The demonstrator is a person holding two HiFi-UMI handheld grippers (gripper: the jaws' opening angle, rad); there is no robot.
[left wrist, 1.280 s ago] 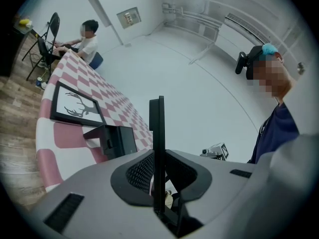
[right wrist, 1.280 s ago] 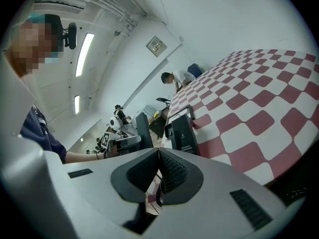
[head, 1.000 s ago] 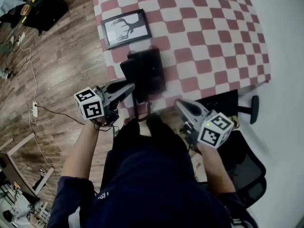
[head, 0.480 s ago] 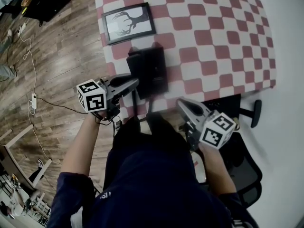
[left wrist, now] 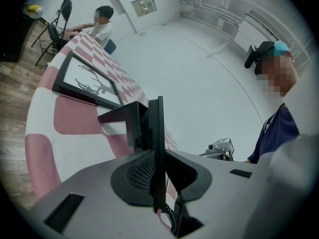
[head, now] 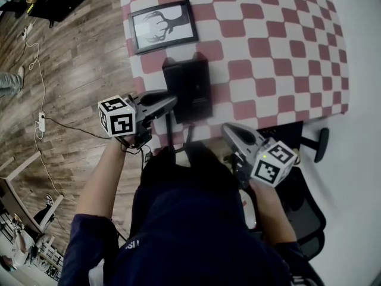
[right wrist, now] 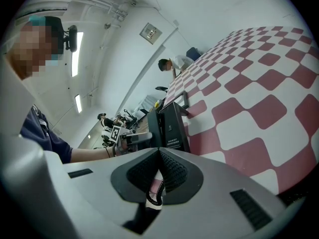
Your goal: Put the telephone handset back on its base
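Note:
The black telephone base (head: 193, 87) sits near the front edge of the checked table, and shows again in the right gripper view (right wrist: 174, 125). My left gripper (head: 168, 102) is shut on the thin black handset (left wrist: 156, 148), held edge-on against the base's left side (head: 171, 82). Its coiled cord (left wrist: 172, 222) hangs below the jaws. My right gripper (head: 230, 131) hovers off the table's front edge, right of the base. Its jaws (right wrist: 159, 169) are shut, pads together, nothing gripped. A piece of coiled cord (right wrist: 154, 199) shows beneath them.
A framed deer picture (head: 163, 25) lies on the red-and-white checked tablecloth (head: 280, 46) just behind the base. Wooden floor with cables (head: 41, 121) lies left of the table. A black office chair (head: 306, 207) stands at my right. Another person sits at the table's far end (left wrist: 99, 26).
The head view has shifted slightly. My left gripper, with the handset, has edged a little up and right beside the base. The right gripper has barely moved.

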